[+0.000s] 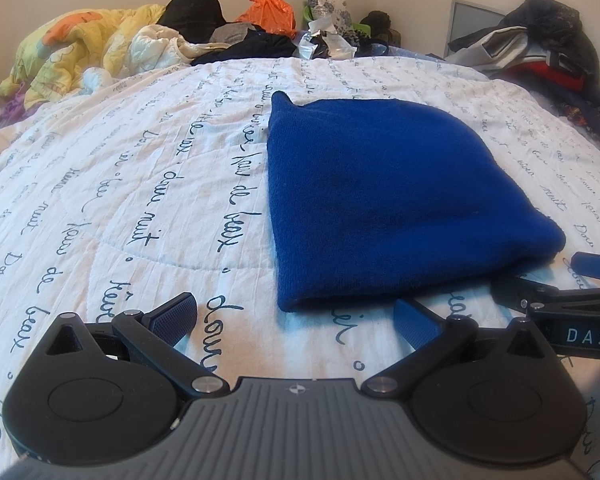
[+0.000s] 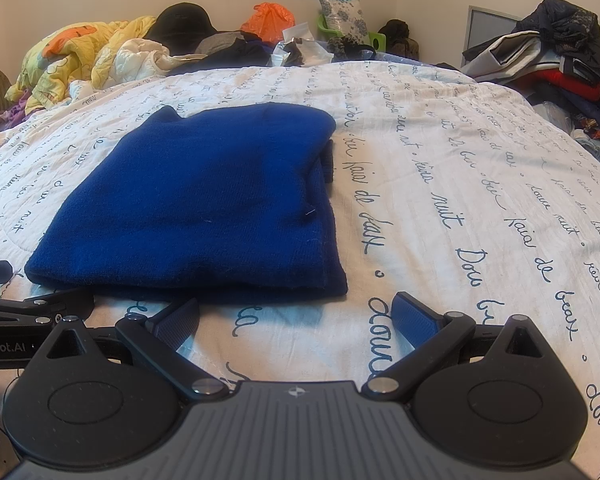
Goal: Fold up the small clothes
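Note:
A folded dark blue knit garment point(image 1: 384, 196) lies flat on the white quilt with blue script point(image 1: 140, 184). It also shows in the right wrist view point(image 2: 204, 204). My left gripper point(image 1: 296, 320) is open and empty, just short of the garment's near left corner. My right gripper point(image 2: 296, 316) is open and empty, just short of the garment's near right corner. The right gripper also shows at the right edge of the left wrist view point(image 1: 560, 284). The left gripper shows at the left edge of the right wrist view point(image 2: 20, 292).
A yellow quilt point(image 1: 80, 52), a black hat point(image 1: 192, 8), an orange bag point(image 1: 268, 12) and other clutter lie at the bed's far end. A pile of dark clothes point(image 1: 540, 52) lies at the far right. The white quilt point(image 2: 480, 184) spreads to the garment's right.

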Demonstrator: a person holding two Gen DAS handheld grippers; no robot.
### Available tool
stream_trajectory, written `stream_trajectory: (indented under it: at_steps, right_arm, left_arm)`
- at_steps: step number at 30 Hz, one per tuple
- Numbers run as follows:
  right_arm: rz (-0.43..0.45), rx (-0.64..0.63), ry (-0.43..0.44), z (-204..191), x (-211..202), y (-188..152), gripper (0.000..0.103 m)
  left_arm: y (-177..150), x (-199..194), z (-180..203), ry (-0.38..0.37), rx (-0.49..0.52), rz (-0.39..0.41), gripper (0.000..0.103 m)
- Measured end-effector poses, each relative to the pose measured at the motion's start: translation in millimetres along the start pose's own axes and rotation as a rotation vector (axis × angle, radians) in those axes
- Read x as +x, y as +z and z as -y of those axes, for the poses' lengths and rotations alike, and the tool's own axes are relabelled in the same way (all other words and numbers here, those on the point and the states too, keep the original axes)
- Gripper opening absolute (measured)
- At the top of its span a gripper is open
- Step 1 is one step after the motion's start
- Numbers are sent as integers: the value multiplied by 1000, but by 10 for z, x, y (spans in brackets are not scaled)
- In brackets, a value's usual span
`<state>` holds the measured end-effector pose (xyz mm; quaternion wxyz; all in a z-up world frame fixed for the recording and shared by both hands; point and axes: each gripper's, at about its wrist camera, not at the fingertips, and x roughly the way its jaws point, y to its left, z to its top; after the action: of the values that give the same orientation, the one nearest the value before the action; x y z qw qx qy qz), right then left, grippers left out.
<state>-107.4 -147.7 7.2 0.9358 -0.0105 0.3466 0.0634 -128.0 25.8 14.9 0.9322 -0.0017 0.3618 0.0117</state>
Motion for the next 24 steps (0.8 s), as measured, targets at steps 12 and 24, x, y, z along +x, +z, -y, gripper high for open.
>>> stream_trajectory:
  at_steps: [12,24]
  right_arm:
    - [-19,-4,5,-23,-17,18,103]
    - [-50,-6,7,-17,-9,56,103]
  left_arm:
    - [58,-18,64,28,-25,-63,103]
    - [59,-14,98,40,-30,-78,103]
